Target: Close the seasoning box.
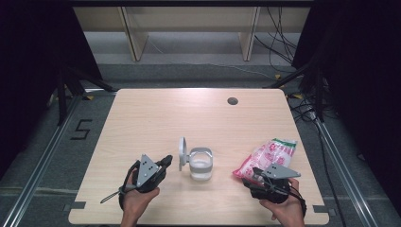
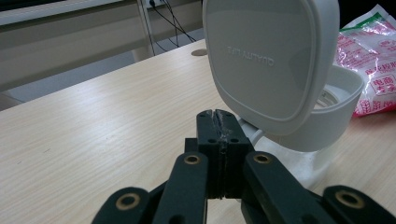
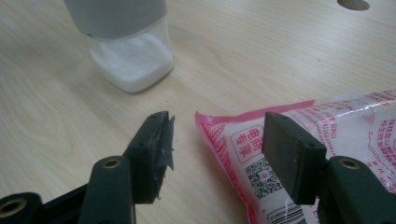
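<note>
The left gripper (image 1: 163,163) has its jaws pressed fully together with nothing between them, and its tip stands just beside the open lid (image 1: 182,153) of the container (image 1: 200,164). The right gripper (image 1: 255,176) has its jaws apart, one on each side of the near corner of the pink bag (image 1: 267,156); the pads do not press on the bag.

The container stands upright near the middle of the table (image 1: 156,118), slightly toward the person's side. Its lid is raised almost vertical on the left side, with the outer face toward the left gripper. The bag lies flat on the right part of the table. Its long axis runs diagonally, from the near end at the right gripper to the far end pointing toward the right edge.

The left gripper view shows raised letters on the lid (image 2: 268,60) and the white collar (image 2: 343,100) under it, which the high view is too small to show. The right gripper view shows white powder in the clear lower part of the container (image 3: 133,65), and red print with a square code on the bag (image 3: 327,135).

The far half of the table is free, apart from a small round hole (image 1: 232,100) near the far edge. The bag's far end lies close to the right edge, and both hands are close to the near edge.
</note>
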Action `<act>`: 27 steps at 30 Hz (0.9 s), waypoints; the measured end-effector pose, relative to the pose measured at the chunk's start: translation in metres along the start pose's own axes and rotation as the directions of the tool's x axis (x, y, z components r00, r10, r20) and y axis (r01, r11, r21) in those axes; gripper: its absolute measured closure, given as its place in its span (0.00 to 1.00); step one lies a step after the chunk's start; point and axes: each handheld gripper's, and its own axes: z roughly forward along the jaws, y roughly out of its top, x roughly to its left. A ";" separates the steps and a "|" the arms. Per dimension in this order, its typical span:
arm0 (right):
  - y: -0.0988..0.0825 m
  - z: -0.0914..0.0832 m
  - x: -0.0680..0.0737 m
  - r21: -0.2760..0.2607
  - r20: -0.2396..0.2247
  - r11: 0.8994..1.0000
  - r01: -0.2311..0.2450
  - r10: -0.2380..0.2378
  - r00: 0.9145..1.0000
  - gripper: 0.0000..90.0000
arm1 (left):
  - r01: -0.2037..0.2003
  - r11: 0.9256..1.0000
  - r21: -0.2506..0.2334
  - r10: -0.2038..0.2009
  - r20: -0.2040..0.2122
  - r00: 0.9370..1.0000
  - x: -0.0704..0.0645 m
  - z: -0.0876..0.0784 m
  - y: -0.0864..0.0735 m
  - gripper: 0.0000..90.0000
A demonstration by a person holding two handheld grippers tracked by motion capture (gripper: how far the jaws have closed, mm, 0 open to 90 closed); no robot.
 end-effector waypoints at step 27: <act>0.000 -0.001 0.007 0.012 -0.015 1.000 0.014 -0.013 1.000 0.47 | -0.026 0.998 -0.053 0.029 0.056 0.998 -0.010 0.006 0.018 0.99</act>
